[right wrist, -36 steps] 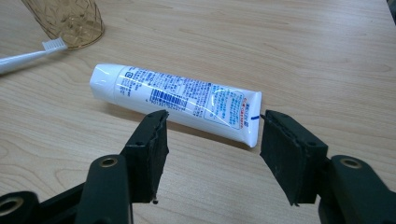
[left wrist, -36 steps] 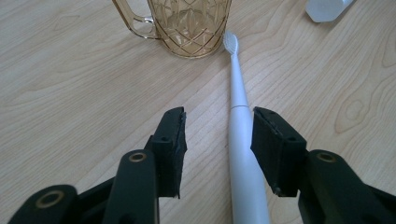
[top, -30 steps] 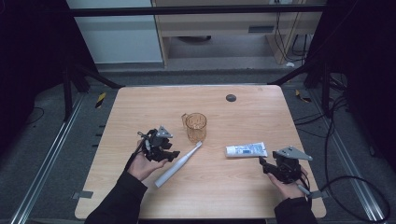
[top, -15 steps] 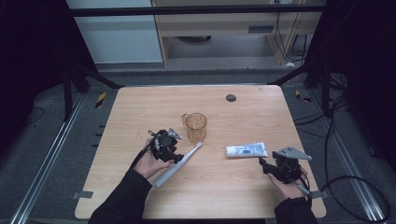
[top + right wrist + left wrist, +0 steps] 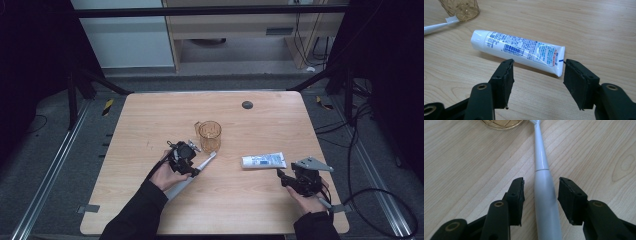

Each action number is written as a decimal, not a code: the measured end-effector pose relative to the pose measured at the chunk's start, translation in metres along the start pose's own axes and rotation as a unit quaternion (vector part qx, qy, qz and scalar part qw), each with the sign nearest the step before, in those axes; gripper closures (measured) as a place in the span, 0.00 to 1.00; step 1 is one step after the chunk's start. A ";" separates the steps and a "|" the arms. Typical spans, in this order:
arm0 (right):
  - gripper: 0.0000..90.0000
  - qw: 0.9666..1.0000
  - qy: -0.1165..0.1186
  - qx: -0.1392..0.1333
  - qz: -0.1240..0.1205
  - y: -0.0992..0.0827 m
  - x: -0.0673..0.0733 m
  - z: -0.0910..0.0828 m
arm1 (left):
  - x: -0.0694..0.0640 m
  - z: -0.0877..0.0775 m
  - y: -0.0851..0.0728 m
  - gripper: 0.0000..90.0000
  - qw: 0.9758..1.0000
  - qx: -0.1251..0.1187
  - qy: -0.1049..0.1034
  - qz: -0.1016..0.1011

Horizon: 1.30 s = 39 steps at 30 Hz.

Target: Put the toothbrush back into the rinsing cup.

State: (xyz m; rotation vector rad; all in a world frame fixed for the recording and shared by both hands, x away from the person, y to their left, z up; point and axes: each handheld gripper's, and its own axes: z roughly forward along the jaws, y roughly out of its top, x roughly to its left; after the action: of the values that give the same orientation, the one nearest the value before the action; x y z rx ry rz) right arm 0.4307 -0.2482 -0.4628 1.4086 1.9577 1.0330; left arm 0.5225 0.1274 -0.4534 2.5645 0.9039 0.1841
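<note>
On my table [image 5: 150,210]: one toothbrush [image 5: 544,192], one toothpaste tube [image 5: 517,51], one amber cup [image 5: 209,135], two grippers.

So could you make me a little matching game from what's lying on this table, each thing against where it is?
Things:
1. toothbrush
2. toothpaste tube
3. amber cup
4. dark round spot

Places:
A. standing upright near the table's middle
B. lying just ahead of the right tool
C. lying between the open jaws of the left tool, not yet pinched
D. on the far part of the table

Pairs: 1-C, 2-B, 3-A, 4-D
</note>
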 end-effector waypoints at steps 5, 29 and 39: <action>0.46 1.000 0.001 0.001 -0.002 0.000 0.000 0.001 | 0.001 0.004 0.001 0.64 1.000 0.008 -0.007 -0.003; 0.46 1.000 0.002 0.003 -0.002 0.000 0.000 0.001 | 0.003 0.017 0.002 0.74 0.999 0.021 -0.029 -0.029; 0.46 1.000 0.001 0.002 0.002 0.000 -0.001 0.001 | 0.004 0.017 0.002 0.75 0.999 0.016 -0.024 -0.030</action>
State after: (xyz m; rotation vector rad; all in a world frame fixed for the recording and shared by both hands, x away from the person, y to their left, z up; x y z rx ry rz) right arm 0.4321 -0.2487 -0.4635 1.4146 1.9593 1.0344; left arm 0.5312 0.1230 -0.4683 2.5568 0.9724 0.0914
